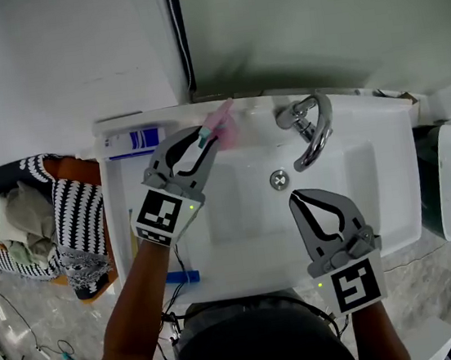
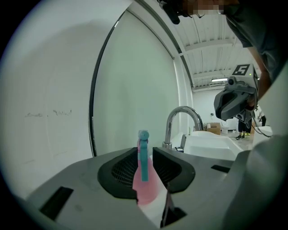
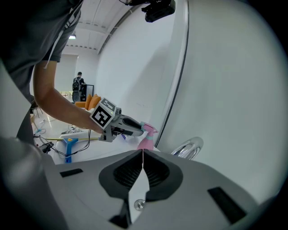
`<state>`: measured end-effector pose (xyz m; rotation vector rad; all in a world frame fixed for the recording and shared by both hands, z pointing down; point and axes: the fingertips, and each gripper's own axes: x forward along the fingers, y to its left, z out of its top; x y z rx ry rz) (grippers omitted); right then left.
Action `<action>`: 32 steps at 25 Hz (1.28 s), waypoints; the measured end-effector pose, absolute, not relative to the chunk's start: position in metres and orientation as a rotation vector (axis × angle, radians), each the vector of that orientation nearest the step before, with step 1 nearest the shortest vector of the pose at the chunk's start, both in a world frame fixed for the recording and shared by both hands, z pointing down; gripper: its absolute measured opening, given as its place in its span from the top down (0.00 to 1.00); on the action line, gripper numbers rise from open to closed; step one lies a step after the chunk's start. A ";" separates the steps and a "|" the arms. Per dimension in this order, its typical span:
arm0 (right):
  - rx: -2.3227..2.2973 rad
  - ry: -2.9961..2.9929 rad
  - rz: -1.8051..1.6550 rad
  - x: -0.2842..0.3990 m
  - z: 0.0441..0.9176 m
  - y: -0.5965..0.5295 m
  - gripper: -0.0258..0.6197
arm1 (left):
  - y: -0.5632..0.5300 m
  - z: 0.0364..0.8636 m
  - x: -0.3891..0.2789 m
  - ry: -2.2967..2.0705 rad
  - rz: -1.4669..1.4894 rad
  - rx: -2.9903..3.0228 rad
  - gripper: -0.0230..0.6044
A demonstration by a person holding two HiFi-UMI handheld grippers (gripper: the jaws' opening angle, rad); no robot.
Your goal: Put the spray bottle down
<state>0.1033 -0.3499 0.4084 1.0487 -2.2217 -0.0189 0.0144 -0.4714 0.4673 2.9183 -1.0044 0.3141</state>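
Left tongs point(image 1: 206, 139) tight on pink spray bottle point(image 1: 226, 125); right tongs point(image 1: 296, 198) closed, empty, over sink point(image 1: 237, 202)

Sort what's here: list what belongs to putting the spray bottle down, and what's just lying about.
In the job: pink spray bottle; left claw, shut on it; washbasin under both.
Lying about: tap; drain; blue-and-white package; striped cloth; right claw, shut and empty.
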 end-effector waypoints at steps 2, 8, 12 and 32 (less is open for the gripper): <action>1.050 -2.224 -0.021 0.104 0.407 -0.347 0.95 | -0.469 0.465 0.013 -1.011 0.324 2.926 0.82; 1.048 -2.247 -0.047 0.103 0.402 -0.342 0.95 | -0.459 0.460 0.009 -1.028 0.387 2.956 0.81; 1.044 -2.266 -0.067 0.101 0.397 -0.339 0.95 | -0.449 0.458 0.003 -1.038 0.464 2.975 0.81; 1.006 -2.336 -0.158 0.112 0.366 -0.292 0.95 | -0.361 0.374 -0.051 -1.345 0.465 2.988 0.92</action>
